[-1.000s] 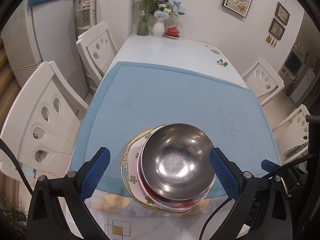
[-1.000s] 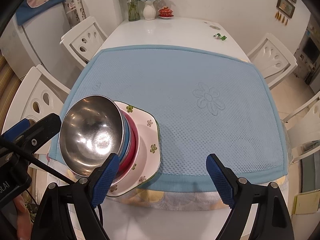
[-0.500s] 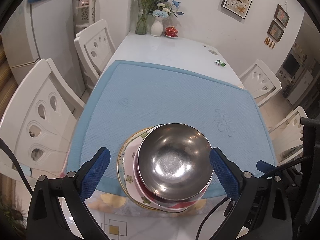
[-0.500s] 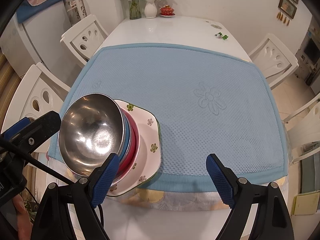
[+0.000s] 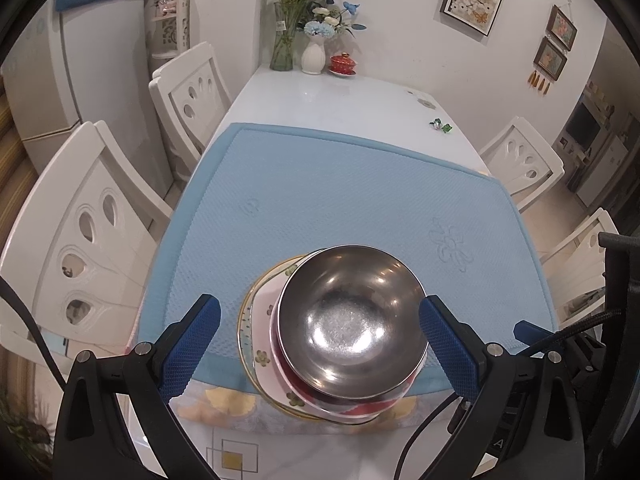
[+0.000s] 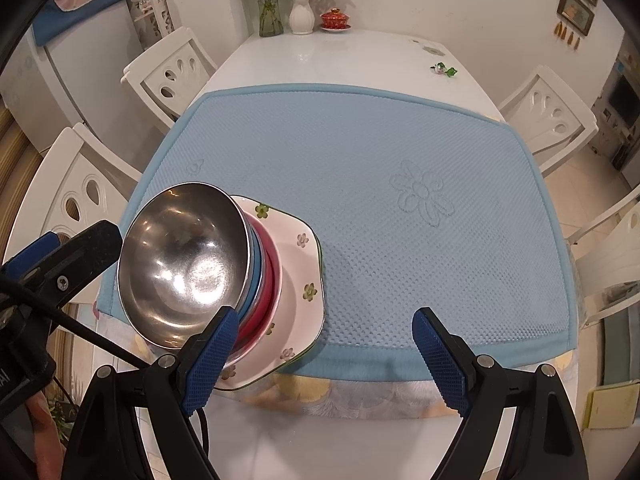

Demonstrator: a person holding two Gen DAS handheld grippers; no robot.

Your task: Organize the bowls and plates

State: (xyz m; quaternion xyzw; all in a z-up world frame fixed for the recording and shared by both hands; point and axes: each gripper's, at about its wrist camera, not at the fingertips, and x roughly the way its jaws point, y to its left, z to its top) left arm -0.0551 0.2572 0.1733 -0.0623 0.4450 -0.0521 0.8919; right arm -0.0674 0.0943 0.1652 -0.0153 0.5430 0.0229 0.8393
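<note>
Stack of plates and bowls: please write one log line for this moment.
stack: steel bowl on top, floral plate under | place: near edge of blue mat | left tongs: open | right tongs: open, empty

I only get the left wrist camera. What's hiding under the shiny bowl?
Observer: Right under the steel bowl sits a blue bowl, then a red bowl.
Child: Is the other tool grabbing anything?
Observer: No. The right tool is open and holds nothing. Between its fingers you see only the blue mat and a corner of a plate.
Child: What does that plate look like on the side I can't see?
Observer: The flowered plate is squarish with rounded corners, and it sticks out from under the bowls on that side.
</note>
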